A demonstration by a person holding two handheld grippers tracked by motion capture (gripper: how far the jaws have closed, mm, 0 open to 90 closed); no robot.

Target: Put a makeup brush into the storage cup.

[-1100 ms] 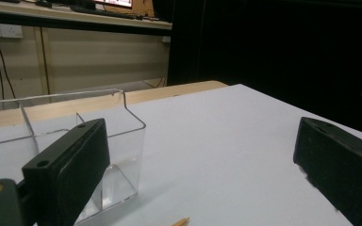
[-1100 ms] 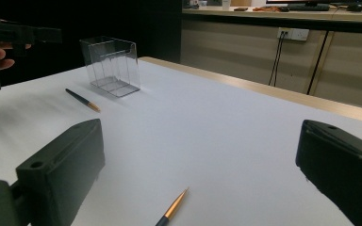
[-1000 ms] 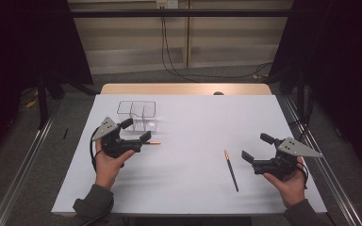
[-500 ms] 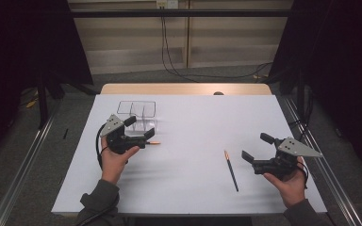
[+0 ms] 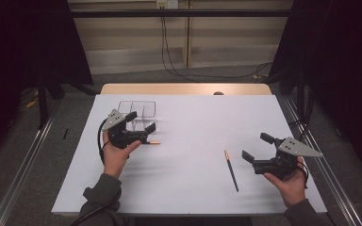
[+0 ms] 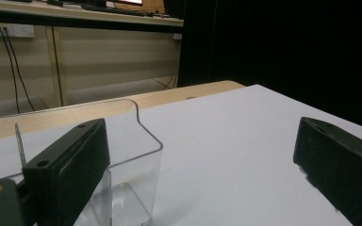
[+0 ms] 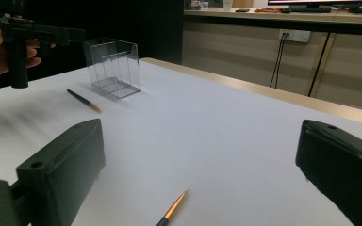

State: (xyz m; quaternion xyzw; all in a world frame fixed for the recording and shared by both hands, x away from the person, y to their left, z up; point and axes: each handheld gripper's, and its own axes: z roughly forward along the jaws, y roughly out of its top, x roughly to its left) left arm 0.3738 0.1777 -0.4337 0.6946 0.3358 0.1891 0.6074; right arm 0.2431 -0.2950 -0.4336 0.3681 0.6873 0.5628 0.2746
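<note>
Beside the right gripper [image 5: 255, 147], whose jaws stand wide apart, a pencil [image 5: 231, 170] lies on the white table [image 5: 193, 188], just to its left, long axis running away from the person. The left gripper [image 5: 141, 121], also open, hovers by the clear box [image 5: 143, 109], another pencil [image 7: 83, 100] beneath it.

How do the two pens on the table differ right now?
The left pen lies beside the clear box, under the left claw; the right pen lies in open table space beside the right claw. The left pen lies crosswise, the right one nearly front-to-back. Both are dark with an orange tip, ungripped.
</note>
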